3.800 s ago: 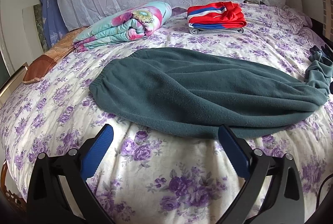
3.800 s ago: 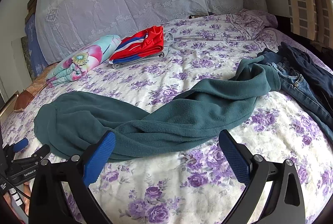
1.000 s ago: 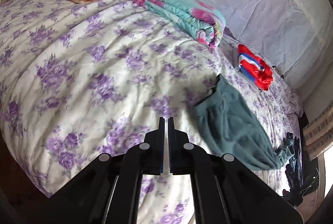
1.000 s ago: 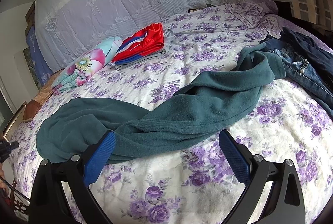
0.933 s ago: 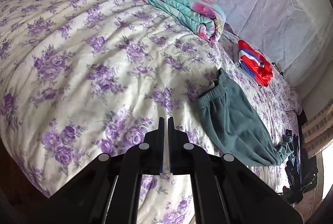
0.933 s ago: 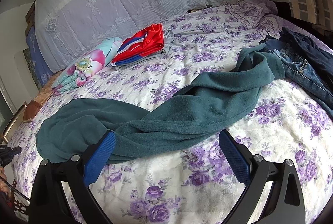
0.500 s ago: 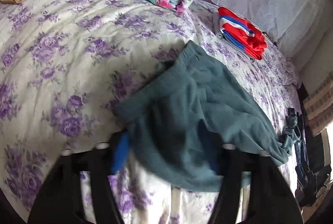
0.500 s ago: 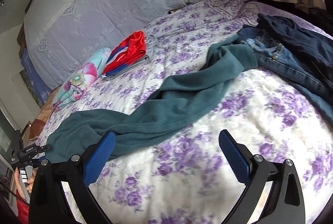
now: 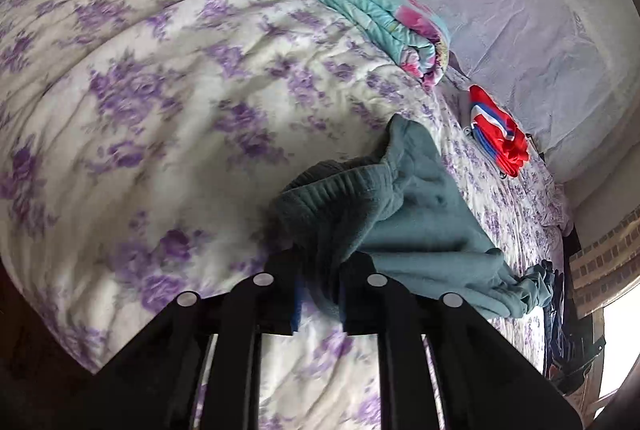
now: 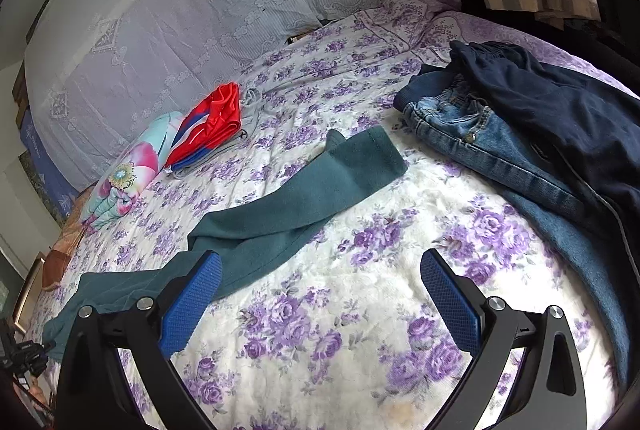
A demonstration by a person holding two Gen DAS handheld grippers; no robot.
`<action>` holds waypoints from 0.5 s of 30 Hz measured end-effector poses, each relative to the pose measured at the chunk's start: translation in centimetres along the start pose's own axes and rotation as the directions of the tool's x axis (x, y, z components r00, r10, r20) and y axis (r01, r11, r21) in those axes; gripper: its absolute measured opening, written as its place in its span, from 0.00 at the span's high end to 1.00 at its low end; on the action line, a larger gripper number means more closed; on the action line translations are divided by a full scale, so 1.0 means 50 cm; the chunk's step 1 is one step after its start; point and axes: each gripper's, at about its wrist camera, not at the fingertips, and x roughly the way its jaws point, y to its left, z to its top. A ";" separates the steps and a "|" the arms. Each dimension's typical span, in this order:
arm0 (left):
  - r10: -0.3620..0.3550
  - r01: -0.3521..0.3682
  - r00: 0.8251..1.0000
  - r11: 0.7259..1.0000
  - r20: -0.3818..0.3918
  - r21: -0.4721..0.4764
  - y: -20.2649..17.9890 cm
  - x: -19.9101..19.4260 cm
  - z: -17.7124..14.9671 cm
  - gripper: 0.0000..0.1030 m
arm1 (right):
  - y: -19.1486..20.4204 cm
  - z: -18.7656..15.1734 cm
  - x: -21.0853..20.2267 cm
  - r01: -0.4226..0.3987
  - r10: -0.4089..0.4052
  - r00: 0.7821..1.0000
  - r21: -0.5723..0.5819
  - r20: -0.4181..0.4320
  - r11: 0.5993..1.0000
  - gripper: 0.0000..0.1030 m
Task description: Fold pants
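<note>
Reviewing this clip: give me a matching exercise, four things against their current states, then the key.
Things:
1. left hand-held gripper
2. right hand-held gripper
3. green pants
4. jeans

States:
A. open, holding nothing
B. crumpled under a navy garment
C. shut on a waistband
D. stretched across the bed

Pairs: 1-C, 2-A, 3-D, 4-B

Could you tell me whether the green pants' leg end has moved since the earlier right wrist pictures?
Yes. The green pants leg end now lies clear of the jeans it earlier overlapped, drawn toward the left gripper, which is shut on the waistband.
</note>
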 end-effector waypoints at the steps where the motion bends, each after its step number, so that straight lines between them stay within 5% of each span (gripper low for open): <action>1: -0.004 0.004 1.000 1.000 0.004 -0.005 0.010 -0.007 -0.005 0.73 | 0.001 0.007 0.009 -0.003 0.003 1.000 0.000 -0.021 1.000 0.03; 5: 0.031 -0.033 0.996 0.999 0.087 0.013 0.005 -0.060 -0.010 0.59 | -0.010 0.049 0.061 -0.028 0.036 0.995 0.081 -0.095 0.996 0.03; 8: 0.124 -0.136 0.968 0.990 0.216 0.038 -0.003 -0.123 -0.014 0.28 | -0.021 0.064 0.102 -0.053 0.076 0.988 0.161 -0.136 0.985 0.03; 11: 0.166 -0.176 0.938 0.984 0.303 0.005 0.008 -0.167 -0.003 0.23 | -0.031 0.063 0.152 -0.055 0.099 0.980 0.237 -0.175 0.970 0.03; 15: 0.082 -0.086 0.964 0.996 0.252 0.006 -0.012 -0.124 0.042 0.23 | -0.032 0.057 0.197 -0.064 0.109 0.982 0.276 -0.152 0.959 0.05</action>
